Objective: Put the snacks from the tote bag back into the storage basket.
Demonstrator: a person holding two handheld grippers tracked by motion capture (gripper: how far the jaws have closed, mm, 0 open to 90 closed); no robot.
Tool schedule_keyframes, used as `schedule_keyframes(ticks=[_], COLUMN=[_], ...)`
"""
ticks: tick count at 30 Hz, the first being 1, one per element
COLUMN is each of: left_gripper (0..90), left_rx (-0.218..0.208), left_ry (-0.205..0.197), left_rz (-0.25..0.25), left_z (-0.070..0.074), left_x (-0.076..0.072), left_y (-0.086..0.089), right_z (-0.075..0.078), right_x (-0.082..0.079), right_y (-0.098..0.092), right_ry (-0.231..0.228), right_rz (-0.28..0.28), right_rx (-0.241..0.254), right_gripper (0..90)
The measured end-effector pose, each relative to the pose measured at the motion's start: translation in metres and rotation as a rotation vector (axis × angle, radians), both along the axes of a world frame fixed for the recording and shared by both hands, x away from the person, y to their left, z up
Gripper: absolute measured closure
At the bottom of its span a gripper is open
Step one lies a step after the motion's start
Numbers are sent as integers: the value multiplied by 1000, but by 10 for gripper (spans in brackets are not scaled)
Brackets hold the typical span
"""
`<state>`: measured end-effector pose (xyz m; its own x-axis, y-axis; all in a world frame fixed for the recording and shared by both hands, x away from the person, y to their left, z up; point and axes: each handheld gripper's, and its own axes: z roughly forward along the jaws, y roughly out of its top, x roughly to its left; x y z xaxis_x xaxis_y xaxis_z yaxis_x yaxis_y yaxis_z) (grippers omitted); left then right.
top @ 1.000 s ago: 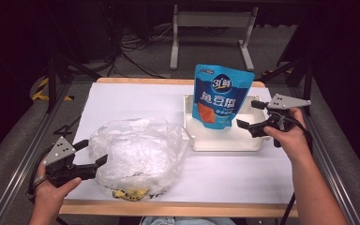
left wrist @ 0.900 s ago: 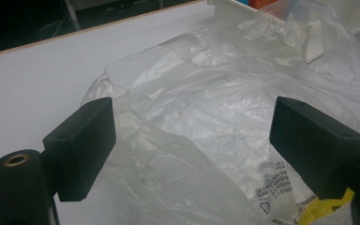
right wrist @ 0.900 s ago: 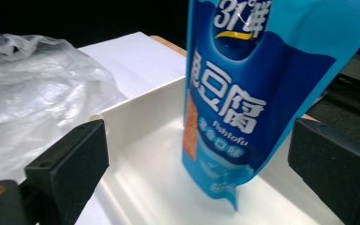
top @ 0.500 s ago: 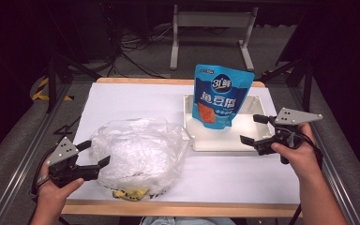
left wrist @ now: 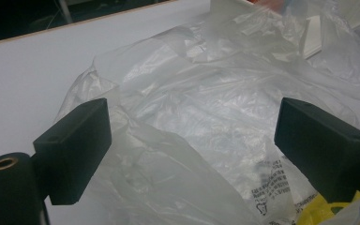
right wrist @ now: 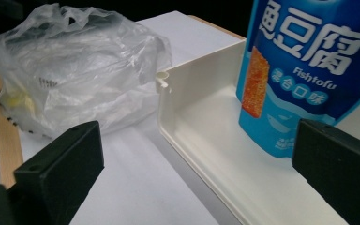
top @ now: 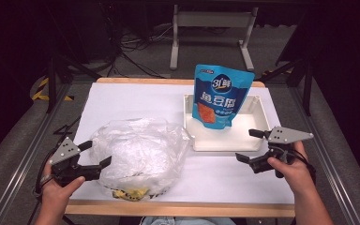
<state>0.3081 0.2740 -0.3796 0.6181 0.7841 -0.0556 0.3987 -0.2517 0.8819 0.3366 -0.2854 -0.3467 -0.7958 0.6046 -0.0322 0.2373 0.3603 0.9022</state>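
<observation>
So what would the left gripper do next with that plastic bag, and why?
Probably ease forward and close on a fold of the plastic bag. The left gripper has just been opening its jaws; they stand apart around the crumpled film without pinching it. The right gripper is open by the tray, where the blue pouch stands.

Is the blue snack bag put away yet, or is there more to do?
The blue pouch already stands in the white tray. The right gripper sits open beside the tray, empty. The left gripper, jaws just opening, is at the plastic bag, gripping nothing. Yellow things show inside the bag, so emptying it probably remains.
</observation>
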Motion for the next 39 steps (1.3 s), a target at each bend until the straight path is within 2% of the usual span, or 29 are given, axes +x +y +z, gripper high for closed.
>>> schedule_keyframes(ticks=[1,7,14,17,18,22,26,31,39], left_gripper=[120,92,73,73,73,73,74,74,74], left_rx=[-2,-9,-29,-31,-28,-26,-31,-36,-34], left_ry=[-1,-13,-35,-34,-34,-28,-30,-39,-49], left_rz=[0,-7,33,37,37,38,44,47,60], left_z=[-1,-7,-14,-16,-18,-22,-29,-30,-30], left_x=[0,1,0,1,1,1,-2,-2,-3], left_y=[-1,-6,-7,-8,-9,-11,-12,-12,-12], right_z=[-4,-21,-40,-45,-52,-61,-73,-84,-85], right_x=[-1,-1,0,1,1,3,7,10,10], right_y=[0,5,9,10,11,13,16,19,21], right_ry=[-8,12,31,43,48,48,74,116,135], right_rz=[5,-24,-34,-46,-58,-59,-70,-72,-72], right_rx=[-2,-14,-37,-45,-59,-57,-89,-129,-134], right_gripper=[27,27,27,27,27,27,27,28,28])
